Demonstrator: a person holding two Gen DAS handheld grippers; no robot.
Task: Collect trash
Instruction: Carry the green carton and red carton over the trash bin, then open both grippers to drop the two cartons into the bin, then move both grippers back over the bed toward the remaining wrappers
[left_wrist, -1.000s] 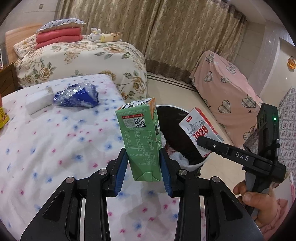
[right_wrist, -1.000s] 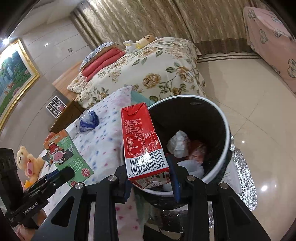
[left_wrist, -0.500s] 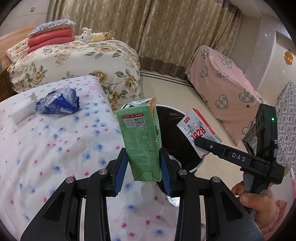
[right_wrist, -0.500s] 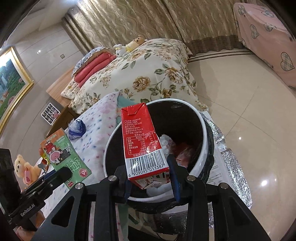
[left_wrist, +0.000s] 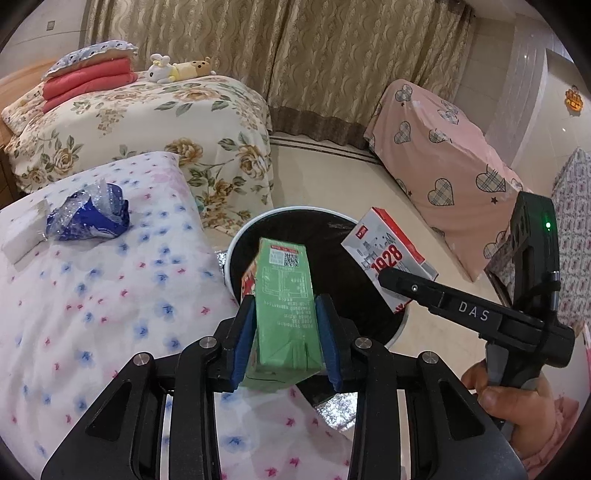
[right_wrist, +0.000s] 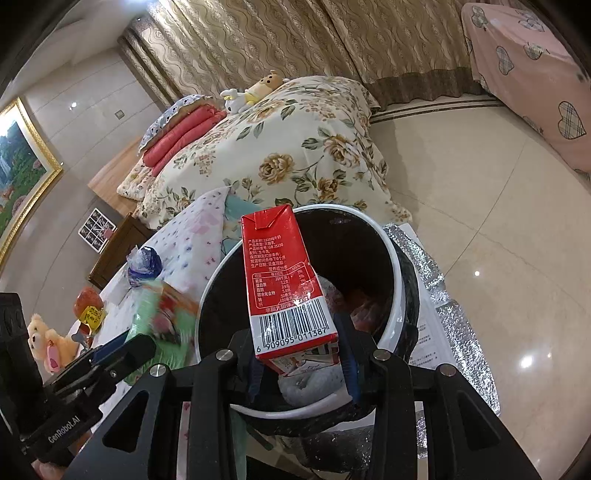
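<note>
a: trash, two cartons. green carton (left_wrist: 286, 306) pinched in left tool (left_wrist: 285, 345), tipped toward bin (left_wrist: 242, 236), base over the bed (left_wrist: 92, 314) edge. red carton (right_wrist: 284, 284) pinched in right tool (right_wrist: 301, 363), above bin mouth.

b: risks noted. green carton, dropped here, likely to clip the rim and land on bed or floor. cartons close together; possible knock on release.

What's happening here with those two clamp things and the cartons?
A person is clearing trash from a bedroom with a handheld gripper in each hand. The left gripper holds a green carton and the right gripper a red carton, both at the bin beside the bed. A crumpled blue wrapper lies on the bedspread.
</note>
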